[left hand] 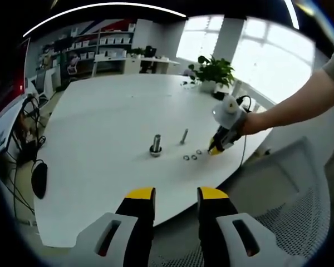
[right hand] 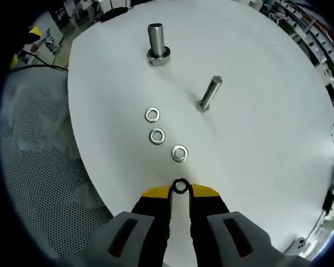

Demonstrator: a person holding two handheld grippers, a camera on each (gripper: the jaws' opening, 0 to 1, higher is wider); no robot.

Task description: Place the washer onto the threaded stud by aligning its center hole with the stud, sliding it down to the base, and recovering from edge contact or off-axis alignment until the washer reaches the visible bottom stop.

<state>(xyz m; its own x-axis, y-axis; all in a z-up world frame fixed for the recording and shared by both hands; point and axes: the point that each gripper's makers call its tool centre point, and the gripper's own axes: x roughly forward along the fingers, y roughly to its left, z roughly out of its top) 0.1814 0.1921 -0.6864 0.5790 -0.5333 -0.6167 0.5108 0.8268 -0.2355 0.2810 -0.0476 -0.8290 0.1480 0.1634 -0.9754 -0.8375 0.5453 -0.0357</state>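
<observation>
1. White bench (right hand: 256, 167) carries all the parts in the right gripper view. At 11 o'clock a thick threaded stud (right hand: 157, 43) stands upright, a nut at its base.
2. Three loose washers (right hand: 156, 136) lie flat in a slanting row near the centre, each apart from the next.
3. At 1 o'clock from them a thinner bolt (right hand: 209, 93) stands on its head, tilted in this view.
4. Right claw (right hand: 180, 190), at 6 o'clock, is closed on a fourth washer (right hand: 180, 186), pinched on edge between its yellow tips just above the bench.
5. In the left gripper view, the left claw (left hand: 176, 196) at 6 o'clock stands open and empty, off the bench edge. The stud (left hand: 156, 144) sits at the centre, and the right claw (left hand: 214, 149) is at 3 o'clock, held by a person's hand (left hand: 250, 123).
</observation>
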